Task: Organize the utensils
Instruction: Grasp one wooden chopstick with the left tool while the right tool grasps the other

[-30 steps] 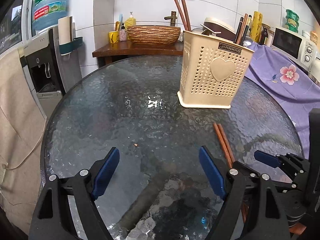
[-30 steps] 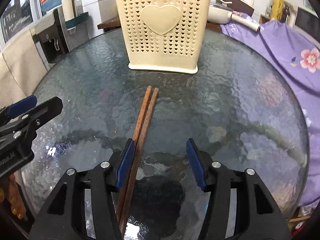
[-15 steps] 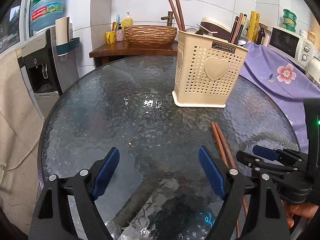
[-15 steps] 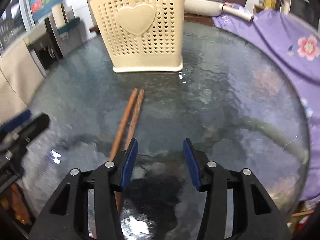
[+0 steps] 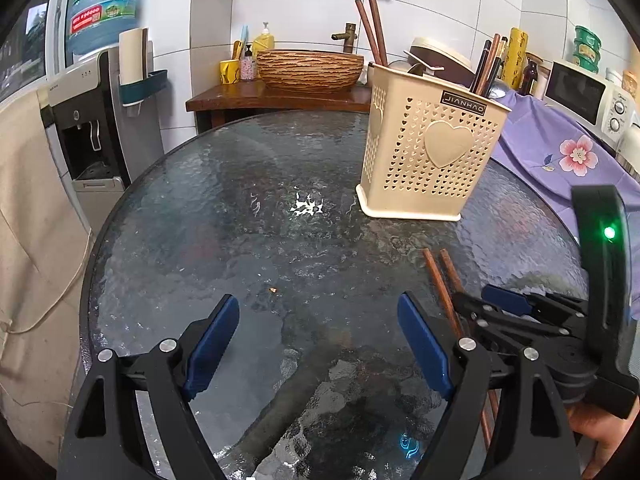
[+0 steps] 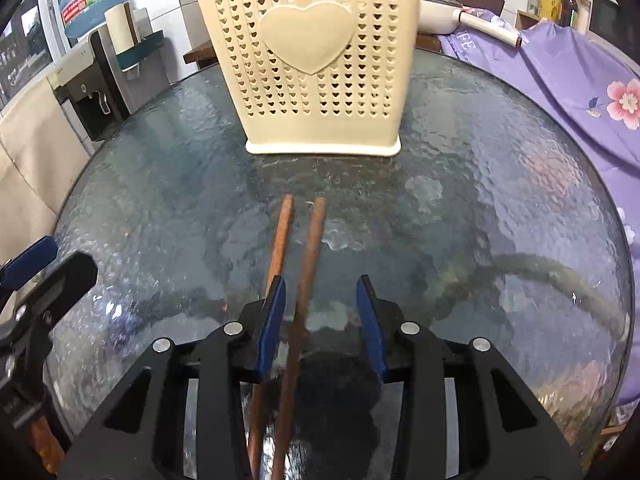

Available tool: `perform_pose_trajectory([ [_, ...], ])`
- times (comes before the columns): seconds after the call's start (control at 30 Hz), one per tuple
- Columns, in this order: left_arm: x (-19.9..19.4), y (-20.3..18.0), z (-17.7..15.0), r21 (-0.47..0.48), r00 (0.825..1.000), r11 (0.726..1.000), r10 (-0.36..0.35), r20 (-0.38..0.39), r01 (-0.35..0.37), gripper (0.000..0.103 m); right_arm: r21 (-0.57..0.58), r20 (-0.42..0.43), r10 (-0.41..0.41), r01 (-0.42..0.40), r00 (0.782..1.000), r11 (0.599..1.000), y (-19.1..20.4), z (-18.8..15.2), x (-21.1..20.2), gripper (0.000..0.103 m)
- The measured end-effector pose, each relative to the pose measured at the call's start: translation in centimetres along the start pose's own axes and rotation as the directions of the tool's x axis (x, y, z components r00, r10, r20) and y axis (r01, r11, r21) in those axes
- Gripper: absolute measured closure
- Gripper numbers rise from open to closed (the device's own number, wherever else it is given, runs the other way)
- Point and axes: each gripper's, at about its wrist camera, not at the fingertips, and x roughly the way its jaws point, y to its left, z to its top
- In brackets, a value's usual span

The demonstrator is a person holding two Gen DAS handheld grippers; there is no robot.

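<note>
Since a second ago we are bringing our right gripper (image 6: 320, 312) over the chopsticks (image 6: 312, 248), jaws half open, one stick lying between them and one under the left finger, nothing gripped. Our left gripper (image 5: 320, 344) is hovering wide open, holding nothing, beside them. Beyond the chopsticks, the utensil holder (image 6: 316, 60) is standing upright on the glass table (image 6: 500, 168).

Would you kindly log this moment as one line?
right tool: open, straddling one chopstick | left tool: open, idle | holder: upright
</note>
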Motion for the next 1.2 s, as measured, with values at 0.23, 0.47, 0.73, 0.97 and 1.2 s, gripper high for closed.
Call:
perform_pose_trajectory([
  [0.23, 0.7, -0.4, 0.0, 0.014, 1.000, 1.000, 0.006, -0.017, -0.006, 0.025, 0.006, -0.016, -0.021, 0.021, 1.000, 1.000, -0.1, 2.0, 1.4, 0.084],
  [0.47, 1.9, -2.0, -0.2, 0.040, 0.998, 0.998, -0.037, -0.058, 0.039, 0.028, 0.031, -0.013, 0.051, -0.050, 0.999, 0.998, -2.0, 2.6, 1.7, 0.094],
  [0.73, 3.9, -5.7, 0.7, 0.048, 0.980, 0.984, -0.163, -0.119, 0.169, 0.042, 0.142, 0.040, 0.136, -0.141, 0.990, 0.980, -6.6, 2.5, 0.2, 0.095],
  [0.97, 6.8, -9.2, 1.5, 0.072, 0.970, 0.979, -0.177, -0.165, 0.191, 0.056, 0.158, 0.068, 0.113, -0.122, 0.991, 0.980, -8.2, 2.4, -1.2, 0.095],
  [1.2, 8.5, -10.8, 1.2, 0.086, 0.967, 0.980, -0.158, -0.200, 0.177, 0.075, 0.174, 0.086, 0.084, -0.098, 0.993, 0.980, -9.6, 1.9, -1.8, 0.095],
])
